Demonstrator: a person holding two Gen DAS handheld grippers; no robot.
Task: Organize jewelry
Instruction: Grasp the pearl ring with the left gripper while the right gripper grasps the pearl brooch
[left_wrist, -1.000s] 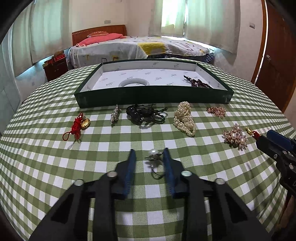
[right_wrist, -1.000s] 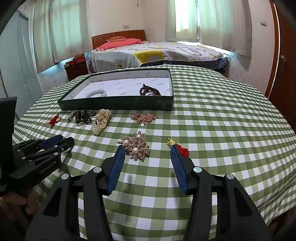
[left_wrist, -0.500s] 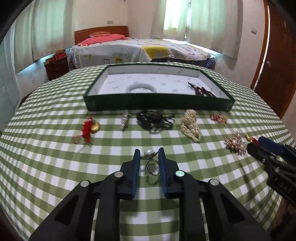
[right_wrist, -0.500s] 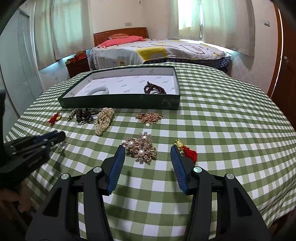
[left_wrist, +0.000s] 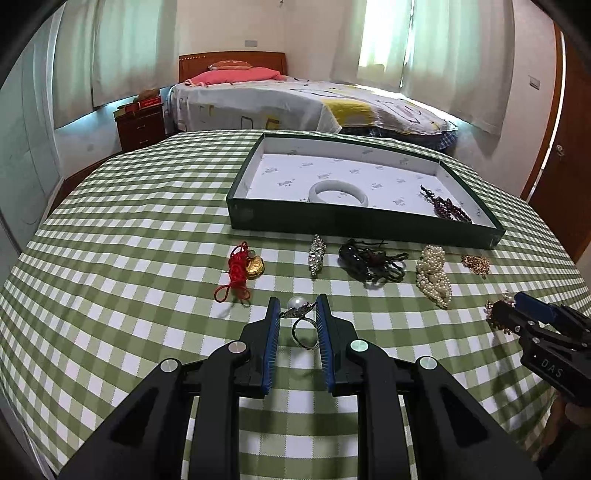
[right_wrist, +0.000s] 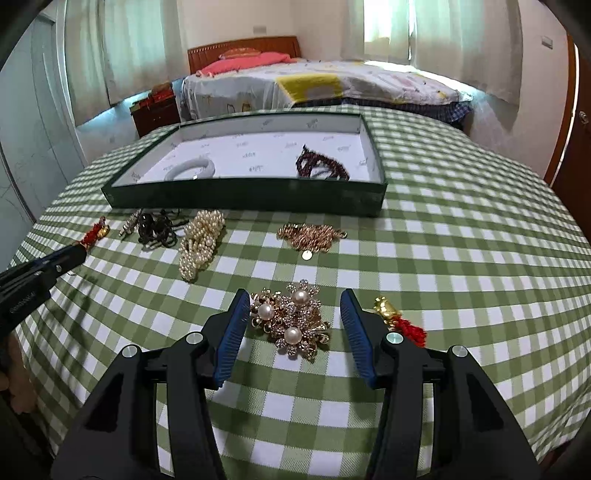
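My left gripper (left_wrist: 297, 308) is shut on a silver pearl ring (left_wrist: 302, 317) and holds it above the checked cloth. My right gripper (right_wrist: 291, 308) is open, its fingers on either side of a gold pearl brooch (right_wrist: 291, 322) lying on the table. The green tray (left_wrist: 354, 221) holds a white bangle (left_wrist: 338, 192) and a dark red bead bracelet (left_wrist: 448, 208); the tray also shows in the right wrist view (right_wrist: 243, 194). In front of it lie a red knot charm (left_wrist: 242, 269), a crystal clip (left_wrist: 316, 254), black cords (left_wrist: 371, 262), a pearl cluster (left_wrist: 434, 275) and a gold chain (right_wrist: 312, 236).
A red and gold tassel charm (right_wrist: 400, 321) lies just right of my right gripper. The round table (right_wrist: 480, 229) drops off at its edges. A bed (left_wrist: 295, 99) and a nightstand (left_wrist: 140, 123) stand behind it, a wooden door (left_wrist: 569, 147) at the right.
My left gripper closed on the pearl ring and lifted it, turning left. My right gripper moved forward so its open fingers straddle the pearl brooch.
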